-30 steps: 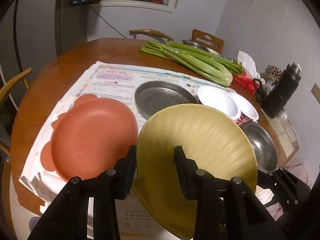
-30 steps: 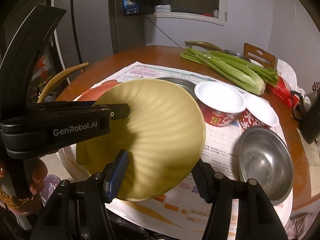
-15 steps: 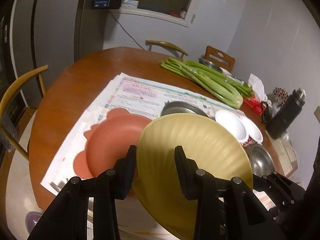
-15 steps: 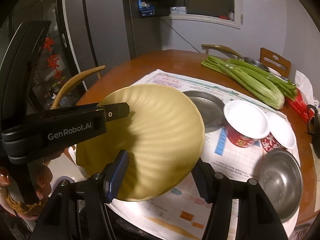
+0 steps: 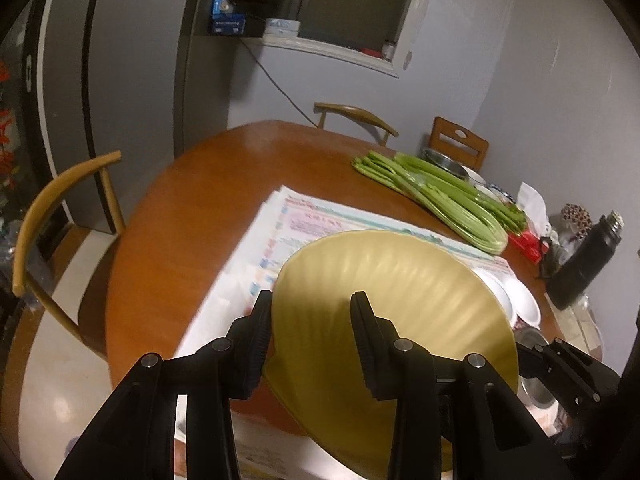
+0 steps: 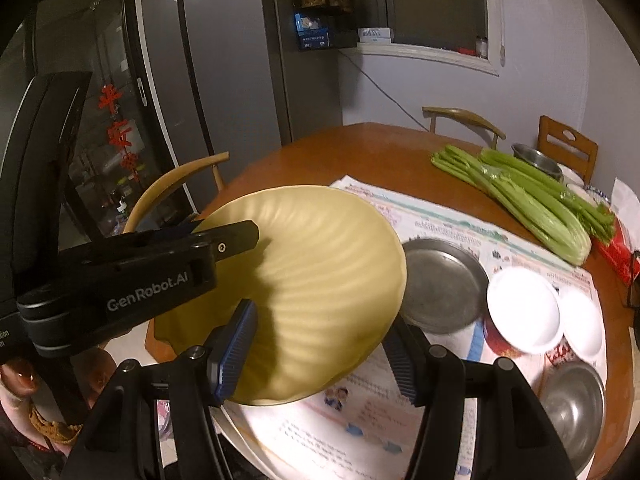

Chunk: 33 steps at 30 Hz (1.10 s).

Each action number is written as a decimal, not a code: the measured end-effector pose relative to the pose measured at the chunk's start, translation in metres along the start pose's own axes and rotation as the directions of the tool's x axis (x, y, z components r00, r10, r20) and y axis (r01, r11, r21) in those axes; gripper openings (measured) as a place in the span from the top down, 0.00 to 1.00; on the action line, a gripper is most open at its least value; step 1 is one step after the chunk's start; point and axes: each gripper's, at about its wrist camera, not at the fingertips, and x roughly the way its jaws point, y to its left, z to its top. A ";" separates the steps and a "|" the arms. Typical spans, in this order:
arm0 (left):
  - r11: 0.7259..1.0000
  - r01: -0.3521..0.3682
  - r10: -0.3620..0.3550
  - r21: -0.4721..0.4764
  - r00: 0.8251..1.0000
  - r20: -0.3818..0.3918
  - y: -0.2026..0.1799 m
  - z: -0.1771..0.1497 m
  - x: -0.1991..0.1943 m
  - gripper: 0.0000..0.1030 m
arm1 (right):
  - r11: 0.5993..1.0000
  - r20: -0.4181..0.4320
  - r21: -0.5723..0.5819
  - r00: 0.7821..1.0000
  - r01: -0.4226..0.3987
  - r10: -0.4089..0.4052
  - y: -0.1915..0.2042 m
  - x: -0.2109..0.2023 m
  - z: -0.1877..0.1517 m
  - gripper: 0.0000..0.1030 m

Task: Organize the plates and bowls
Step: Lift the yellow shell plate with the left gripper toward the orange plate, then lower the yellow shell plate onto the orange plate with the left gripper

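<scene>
I'm gripping the yellow plate (image 5: 400, 320) by its near rim with my left hand-held gripper (image 5: 312, 320), holding it tilted above the bench (image 5: 192, 216). Newspaper (image 5: 288, 224) is lying under it, celery (image 5: 440, 196) further back, black flask (image 5: 584, 260) standing at right.

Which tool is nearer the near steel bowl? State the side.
Right. The right tool is just left of the steel bowl; the left tool clamps the yellow plate's opposite rim, farther away.
</scene>
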 end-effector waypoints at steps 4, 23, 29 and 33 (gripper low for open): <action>1.000 -0.013 0.013 0.003 1.000 -0.007 0.009 0.008 0.006 0.61 | 1.000 0.010 0.014 1.000 0.013 -0.013 0.009 0.007 0.005 0.40; 0.999 -0.036 0.036 -0.003 0.993 -0.113 0.025 -0.004 0.070 0.61 | 0.997 -0.098 0.078 0.995 0.024 -0.016 0.008 0.054 -0.019 0.40; 0.999 -0.045 0.046 0.009 0.989 -0.141 0.028 -0.006 0.089 0.61 | 0.994 -0.125 0.103 0.992 0.020 -0.007 0.007 0.066 -0.022 0.40; 0.999 -0.051 0.053 0.020 0.986 -0.158 0.030 -0.006 0.099 0.61 | 0.991 -0.139 0.131 0.990 0.012 0.006 0.007 0.074 -0.023 0.40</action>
